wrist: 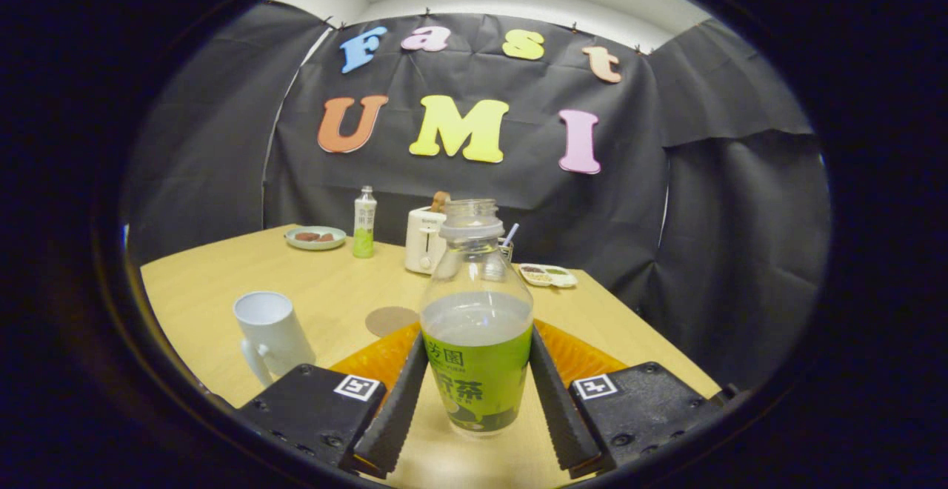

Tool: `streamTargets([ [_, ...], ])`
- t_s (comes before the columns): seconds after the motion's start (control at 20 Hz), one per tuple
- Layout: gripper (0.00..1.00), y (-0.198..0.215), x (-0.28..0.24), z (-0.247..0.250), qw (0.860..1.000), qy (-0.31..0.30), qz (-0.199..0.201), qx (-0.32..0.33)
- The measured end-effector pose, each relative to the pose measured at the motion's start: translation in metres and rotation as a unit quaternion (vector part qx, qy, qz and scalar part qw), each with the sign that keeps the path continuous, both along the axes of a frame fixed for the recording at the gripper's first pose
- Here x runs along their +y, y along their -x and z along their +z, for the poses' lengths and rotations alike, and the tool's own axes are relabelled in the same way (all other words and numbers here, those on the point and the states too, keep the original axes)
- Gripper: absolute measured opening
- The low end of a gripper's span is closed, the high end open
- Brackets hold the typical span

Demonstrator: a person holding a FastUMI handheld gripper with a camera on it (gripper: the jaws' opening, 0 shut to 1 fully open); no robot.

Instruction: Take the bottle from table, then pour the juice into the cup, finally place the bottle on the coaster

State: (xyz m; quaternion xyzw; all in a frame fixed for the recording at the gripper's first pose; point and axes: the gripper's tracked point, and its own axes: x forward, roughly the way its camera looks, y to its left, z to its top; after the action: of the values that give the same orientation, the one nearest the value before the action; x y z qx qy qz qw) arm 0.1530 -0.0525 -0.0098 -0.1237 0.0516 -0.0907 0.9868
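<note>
My claw [478,400] grips the uncapped juice bottle [478,326], both fingers pressed on its label, bottle standing on the surface [222,289] right of the white mug [270,333], coaster [391,320] just behind; grasp step, next lift and tilt over mug.

Claw [476,400]: black, screwed blocks, square markers

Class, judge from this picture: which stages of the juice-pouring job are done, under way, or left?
Done: nothing yet. Under way: the gripper closes both fingers on the uncapped clear plastic bottle with a green label, apparently resting on the wooden table. Left: lifting, pouring into the white mug, then setting the bottle on the round brown coaster.
</note>
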Motion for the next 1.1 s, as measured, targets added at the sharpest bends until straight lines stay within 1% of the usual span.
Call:
streamTargets([
  [0.15,0.8,0.009,0.005,0.004,0.998,0.051,-0.011,0.025],
  [0.3,0.81,0.02,0.006,0.017,0.993,0.109,-0.019,0.03],
  [0.6,0.81,0.033,0.012,0.02,0.984,0.167,-0.031,0.058],
  [0.75,0.81,0.035,0.017,0.011,0.972,0.217,-0.041,0.081],
  [0.95,0.81,0.037,0.03,0.015,0.95,0.297,-0.057,0.078],
  [1.1,0.81,0.033,0.039,0.013,0.939,0.33,-0.062,0.08],
])
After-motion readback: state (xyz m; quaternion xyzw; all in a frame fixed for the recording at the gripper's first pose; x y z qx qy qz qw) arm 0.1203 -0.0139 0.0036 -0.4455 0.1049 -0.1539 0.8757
